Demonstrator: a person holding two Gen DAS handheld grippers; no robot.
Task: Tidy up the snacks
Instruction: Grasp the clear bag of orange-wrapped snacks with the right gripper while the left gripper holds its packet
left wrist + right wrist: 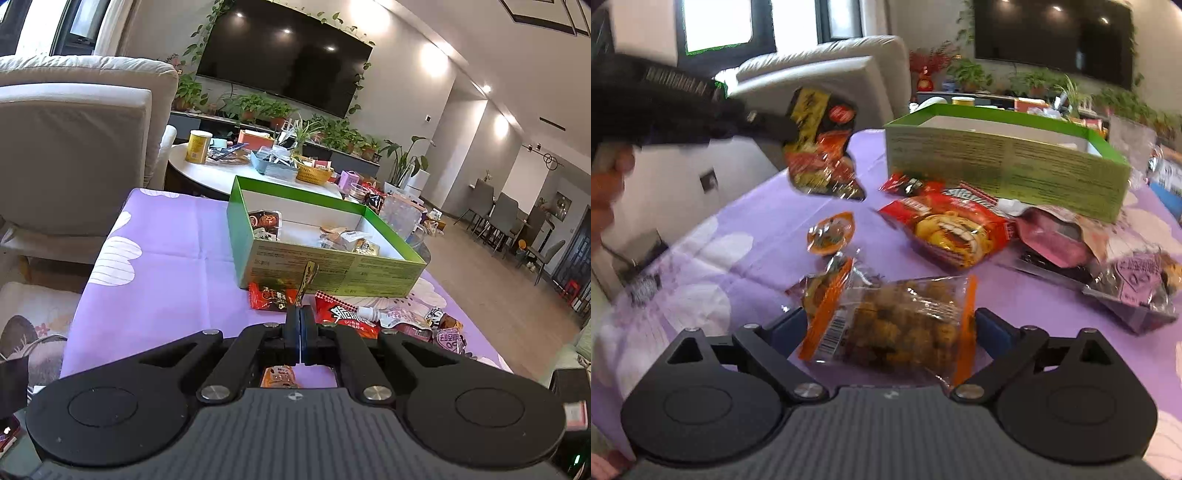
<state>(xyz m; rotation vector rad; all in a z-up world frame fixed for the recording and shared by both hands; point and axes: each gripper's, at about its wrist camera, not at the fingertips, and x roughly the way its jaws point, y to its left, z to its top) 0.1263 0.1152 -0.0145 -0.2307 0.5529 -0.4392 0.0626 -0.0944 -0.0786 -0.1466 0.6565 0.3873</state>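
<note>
Left gripper (300, 314) pinched tight on the top seam of a black-and-yellow snack packet (822, 144), which hangs clear above the purple tablecloth (166, 266), near its left edge and short of the green box (332, 271). Grip is on a thin foil edge only; likely to slip out if swung fast toward the box. Orange round snack (831, 234) lies flat under it. Centre: right gripper (890, 325), jaws spread wide, straddles a clear bag of brown puffed snacks (897, 325) at the near edge, not yet squeezing. Closing hard could crush the contents. Right: red chip bag (945, 229), pink pouch (1056, 236), purple packet (1137, 277) lie loose by the box's front wall. Box already holds a few packets.
</note>
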